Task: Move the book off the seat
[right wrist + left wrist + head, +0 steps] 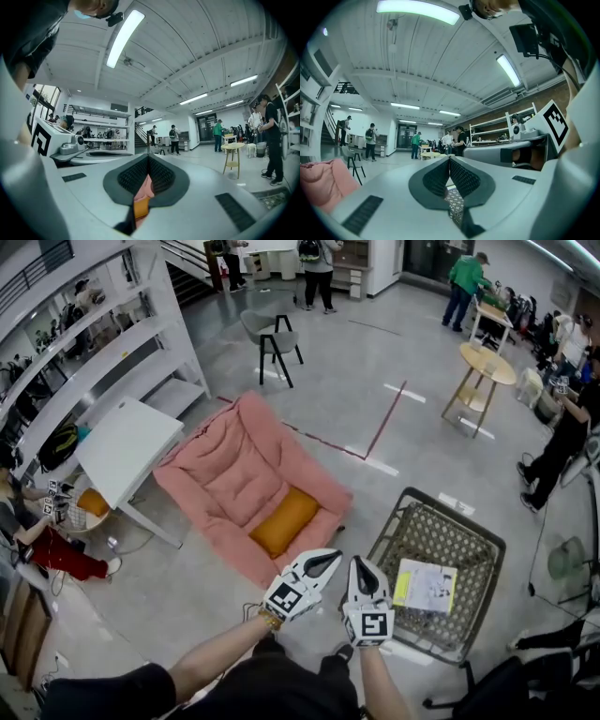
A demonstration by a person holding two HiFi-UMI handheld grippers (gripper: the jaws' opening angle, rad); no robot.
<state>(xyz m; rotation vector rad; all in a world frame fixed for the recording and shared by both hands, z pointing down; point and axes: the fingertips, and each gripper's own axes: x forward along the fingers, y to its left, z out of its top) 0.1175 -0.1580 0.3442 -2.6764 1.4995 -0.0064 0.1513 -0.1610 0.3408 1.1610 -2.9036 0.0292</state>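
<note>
Lying near right hand-held gripper: book

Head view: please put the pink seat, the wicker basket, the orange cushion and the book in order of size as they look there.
1. pink seat, clearly the largest
2. wicker basket
3. orange cushion and book: they cover about the same area, so I do not rank them.

Print on the book illegibly small; right forearm partly beyond the bottom edge.
</note>
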